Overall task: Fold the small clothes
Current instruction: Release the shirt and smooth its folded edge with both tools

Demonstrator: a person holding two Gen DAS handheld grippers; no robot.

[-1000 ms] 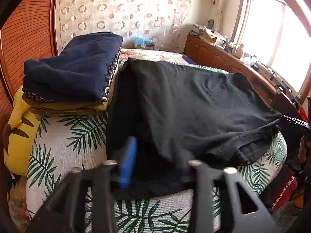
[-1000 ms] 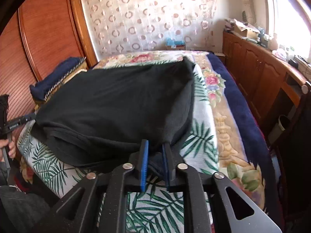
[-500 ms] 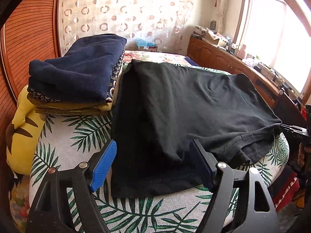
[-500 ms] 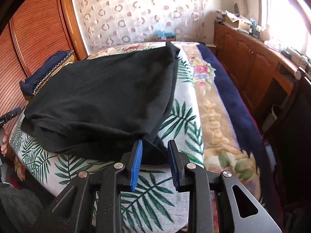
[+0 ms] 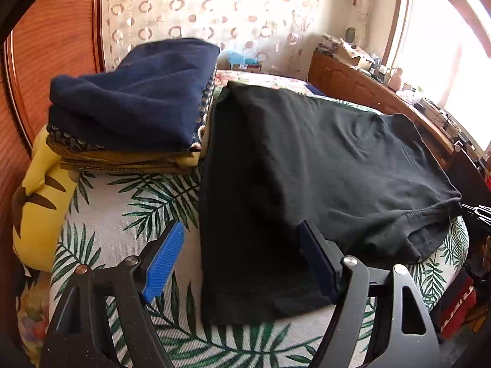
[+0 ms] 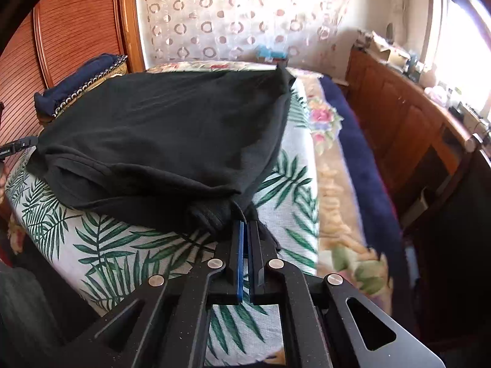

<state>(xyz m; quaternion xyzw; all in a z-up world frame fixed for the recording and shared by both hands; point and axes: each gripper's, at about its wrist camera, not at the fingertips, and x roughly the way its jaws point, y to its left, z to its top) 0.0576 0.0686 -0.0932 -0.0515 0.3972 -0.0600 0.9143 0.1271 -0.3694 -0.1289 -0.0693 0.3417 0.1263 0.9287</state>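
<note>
A black garment [image 5: 307, 159] lies spread on the palm-leaf bed cover [image 5: 138, 208], with its near layers folded over. My left gripper [image 5: 241, 230] stands open just above the garment's near left edge. The cloth lies below and between the blue pads [image 5: 162, 260], and they do not press on it. In the right wrist view the same garment [image 6: 172, 128] bulges upward, its near corner bunched. My right gripper [image 6: 245, 225] is shut on that bunched corner, with black cloth gathered around its fingertips.
A folded navy blanket stack [image 5: 138, 98] sits beside the garment on the left, above a yellow plush cushion [image 5: 40, 196]. A wooden headboard [image 6: 76, 24] lies beyond. A wooden cabinet [image 6: 399, 107] runs along the right, and a navy blanket [image 6: 362, 159] edges the bed.
My left gripper's jaws spread wide and released the garment's edge, then drew back a little. My right gripper's jaws widened slightly, then closed tight on the garment's near corner.
</note>
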